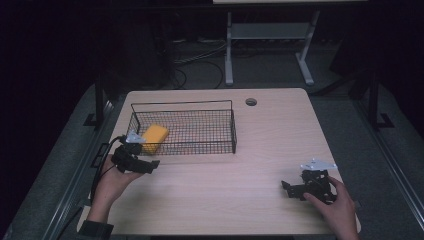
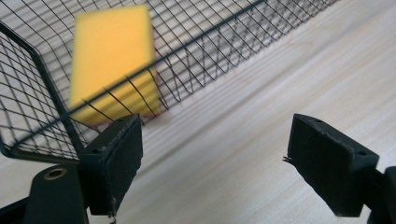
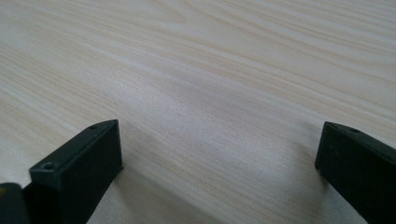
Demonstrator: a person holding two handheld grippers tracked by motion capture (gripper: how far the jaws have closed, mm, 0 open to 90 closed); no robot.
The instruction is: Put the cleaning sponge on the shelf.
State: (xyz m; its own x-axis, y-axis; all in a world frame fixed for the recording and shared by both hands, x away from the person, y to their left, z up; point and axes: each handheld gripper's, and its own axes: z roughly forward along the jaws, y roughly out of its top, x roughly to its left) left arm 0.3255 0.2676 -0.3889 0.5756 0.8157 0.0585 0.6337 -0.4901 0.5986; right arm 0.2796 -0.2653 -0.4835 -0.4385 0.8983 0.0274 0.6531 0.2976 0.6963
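Left tool (image 1: 150,165) gapes empty near the tabletop's left edge, beside the sponge (image 1: 154,138) in the basket (image 1: 233,131); right tool (image 1: 292,190) gapes empty near the right edge

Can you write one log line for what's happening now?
sponge: in basket | left claw: open, outside basket | right claw: open over table

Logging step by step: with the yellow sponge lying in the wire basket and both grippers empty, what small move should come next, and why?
Probably lift the left gripper over the near wall of the wire basket toward the sponge. Its jaws stand open and empty just outside that wall, with the mesh between them and the sponge. The right gripper sits far off, open over bare table.
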